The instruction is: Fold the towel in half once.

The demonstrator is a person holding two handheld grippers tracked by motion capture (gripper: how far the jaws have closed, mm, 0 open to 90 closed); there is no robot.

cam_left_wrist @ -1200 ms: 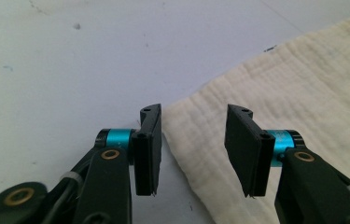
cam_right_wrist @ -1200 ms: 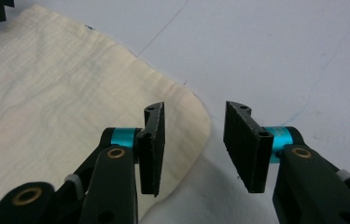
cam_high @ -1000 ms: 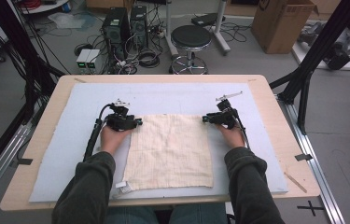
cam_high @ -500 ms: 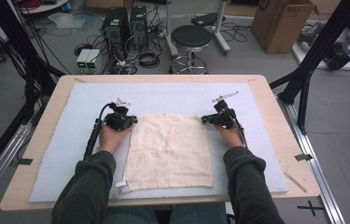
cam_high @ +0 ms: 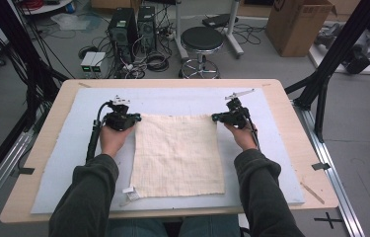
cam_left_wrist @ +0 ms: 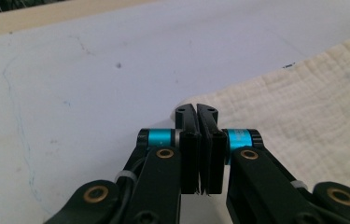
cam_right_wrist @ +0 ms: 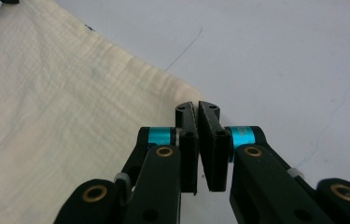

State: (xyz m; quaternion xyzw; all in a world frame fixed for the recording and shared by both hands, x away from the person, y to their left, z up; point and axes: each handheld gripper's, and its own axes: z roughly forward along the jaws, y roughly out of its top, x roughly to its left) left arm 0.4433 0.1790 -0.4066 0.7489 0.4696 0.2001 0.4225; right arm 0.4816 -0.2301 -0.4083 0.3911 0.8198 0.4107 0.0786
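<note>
Both grippers have just pinched the far corners of the cloth

The left gripper point(cam_high: 134, 119) has just snapped tight on the far left corner of the cream cloth point(cam_high: 177, 155) lying flat on the blue mat point(cam_high: 74, 148); the right gripper point(cam_high: 217, 117) has just clamped the far right corner, so the cloth looks ready to lift

A lab: computer towers point(cam_high: 132, 29), floor cables point(cam_high: 148, 61), camera-rig struts point(cam_high: 338, 52).

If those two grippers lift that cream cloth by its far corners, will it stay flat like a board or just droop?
Probably droop: the cream cloth looks thin and crinkly, and it lies limp on the pale mat. It is likely light. The left gripper and right gripper pinch small corners, so the weave might slip free.
</note>
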